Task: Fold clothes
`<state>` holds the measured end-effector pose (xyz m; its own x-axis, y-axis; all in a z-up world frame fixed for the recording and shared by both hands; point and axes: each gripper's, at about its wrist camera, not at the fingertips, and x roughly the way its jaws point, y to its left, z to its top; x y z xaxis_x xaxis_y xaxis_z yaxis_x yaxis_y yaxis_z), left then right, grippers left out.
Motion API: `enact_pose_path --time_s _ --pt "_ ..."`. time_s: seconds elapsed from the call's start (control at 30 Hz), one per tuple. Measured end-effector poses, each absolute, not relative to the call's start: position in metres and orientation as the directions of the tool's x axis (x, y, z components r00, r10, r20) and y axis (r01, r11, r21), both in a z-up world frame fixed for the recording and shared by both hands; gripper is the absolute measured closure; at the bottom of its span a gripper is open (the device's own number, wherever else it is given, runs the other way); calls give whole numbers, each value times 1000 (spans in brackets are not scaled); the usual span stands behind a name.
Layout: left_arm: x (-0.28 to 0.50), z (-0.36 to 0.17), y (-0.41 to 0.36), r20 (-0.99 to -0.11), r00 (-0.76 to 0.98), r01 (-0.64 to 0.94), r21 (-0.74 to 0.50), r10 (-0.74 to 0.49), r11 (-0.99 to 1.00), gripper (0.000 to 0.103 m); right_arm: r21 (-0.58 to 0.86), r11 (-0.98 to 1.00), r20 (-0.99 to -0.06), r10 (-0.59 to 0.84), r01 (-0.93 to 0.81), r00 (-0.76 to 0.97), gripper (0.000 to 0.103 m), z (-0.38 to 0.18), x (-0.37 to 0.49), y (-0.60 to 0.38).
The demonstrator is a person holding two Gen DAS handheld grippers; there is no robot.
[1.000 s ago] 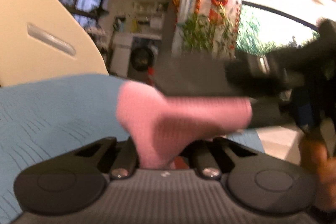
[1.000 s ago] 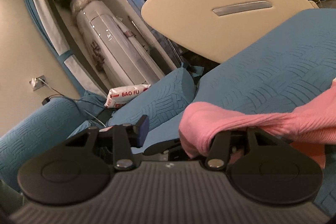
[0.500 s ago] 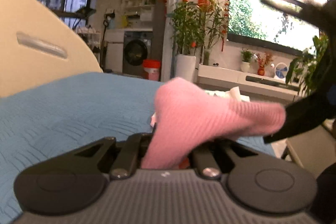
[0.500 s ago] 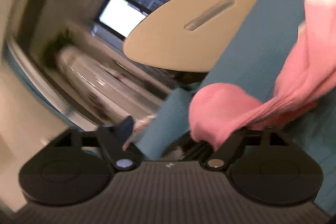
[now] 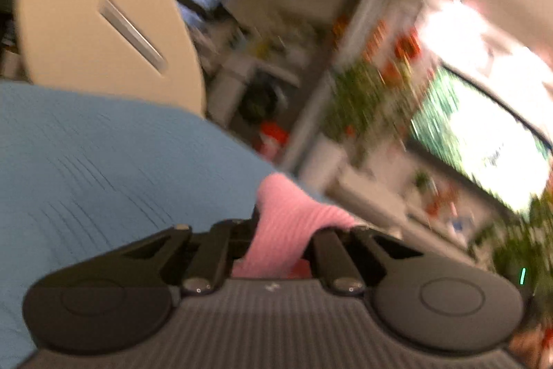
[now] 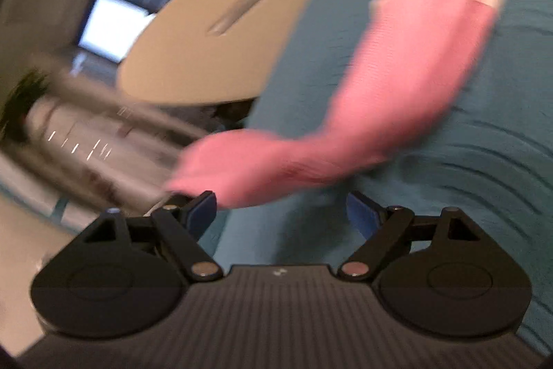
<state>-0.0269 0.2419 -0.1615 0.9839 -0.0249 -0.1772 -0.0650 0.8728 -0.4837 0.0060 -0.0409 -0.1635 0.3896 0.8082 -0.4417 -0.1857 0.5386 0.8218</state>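
A pink ribbed garment (image 5: 276,199) sticks out from between the jaws of my left gripper (image 5: 287,227), which is shut on it above the blue quilted bed cover (image 5: 103,161). In the right wrist view the same pink garment (image 6: 397,92) runs as a long strip across the blue cover (image 6: 484,168). Its near end hangs just beyond the left fingertip of my right gripper (image 6: 281,206). That gripper stands open; its blue pads (image 6: 361,217) are far apart and neither presses on the cloth. Both views are blurred.
A cream rounded headboard (image 5: 86,23) rises behind the bed; it also shows in the right wrist view as the headboard (image 6: 224,40). Beyond the bed's edge are green plants (image 5: 363,92) with red ornaments and a bright window (image 5: 484,144).
My right gripper's jaws have spread and released the pink garment's end, and that view has rolled. The left gripper has rolled too and still holds the garment.
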Motion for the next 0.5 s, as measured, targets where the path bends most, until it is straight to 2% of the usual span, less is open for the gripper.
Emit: enact_pose_path --time_s 0.1,0.2,0.27,0.4,0.43,0.5 --pt "-36 -160 274 -184 978 -187 -583 96 791 96 727 677 -500 637 -116 587 17 -157 17 -57" --pt "-34 -169 293 -254 955 -285 -637 154 716 96 639 769 -513 448 -23 732 17 -152 38 -65" --pt "-36 -174 297 -286 937 -339 -622 198 706 96 624 782 -502 389 12 773 17 -154 57 -65" --pt "-41 -168 302 -266 918 -396 -585 293 708 95 421 905 -590 225 58 776 18 -175 104 -41" --pt "-42 -167 304 -265 912 -410 -583 312 702 95 414 909 -582 231 40 780 18 -177 106 -37" --pt "-42 -166 310 -275 893 -449 -586 356 674 95 424 905 -567 291 -30 770 42 -178 111 -27"
